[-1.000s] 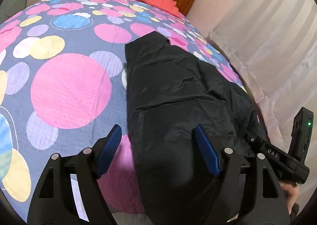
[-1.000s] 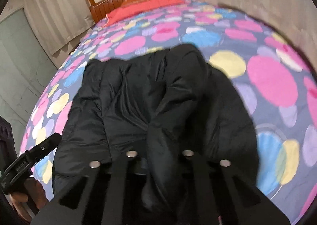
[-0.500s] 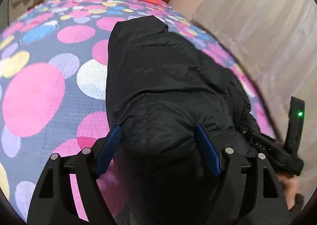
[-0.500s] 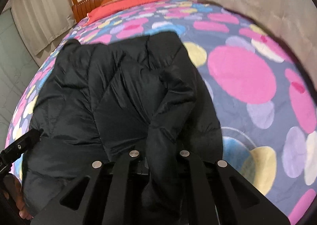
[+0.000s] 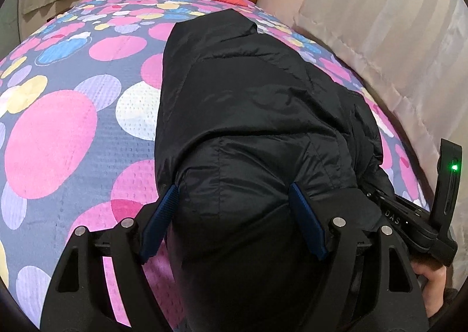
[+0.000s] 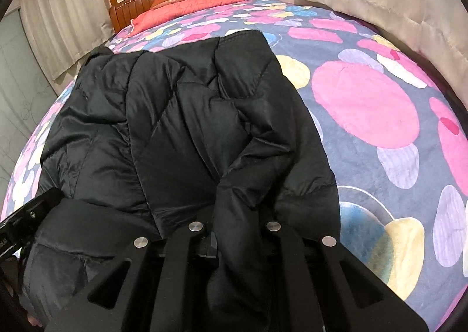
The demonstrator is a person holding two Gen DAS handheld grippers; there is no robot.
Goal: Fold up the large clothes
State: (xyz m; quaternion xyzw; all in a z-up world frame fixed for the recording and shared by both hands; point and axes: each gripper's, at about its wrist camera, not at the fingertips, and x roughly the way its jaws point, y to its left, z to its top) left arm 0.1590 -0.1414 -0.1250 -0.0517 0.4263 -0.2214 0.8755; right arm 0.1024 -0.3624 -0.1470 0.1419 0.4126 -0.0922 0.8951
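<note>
Fingers: right fingers [image 6: 234,229] pinched shut on black puffy quilted jacket [image 6: 181,133] on the dotted bedspread [image 6: 365,103]; left fingers [image 5: 234,215] spread wide around its bulk. Soft, slippery, light; grip seams or hem.

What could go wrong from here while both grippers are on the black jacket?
1. The right gripper pinches only a narrow ridge of the black jacket; the slick fabric could slip out if pulled.
2. The left gripper straddles a thick, puffy bundle with its blue pads wide apart, so closing may catch only part of it and leave the fold uneven.
3. The jacket lies near the bed edge by the curtain, so a tug could drag it off the bedspread.
</note>
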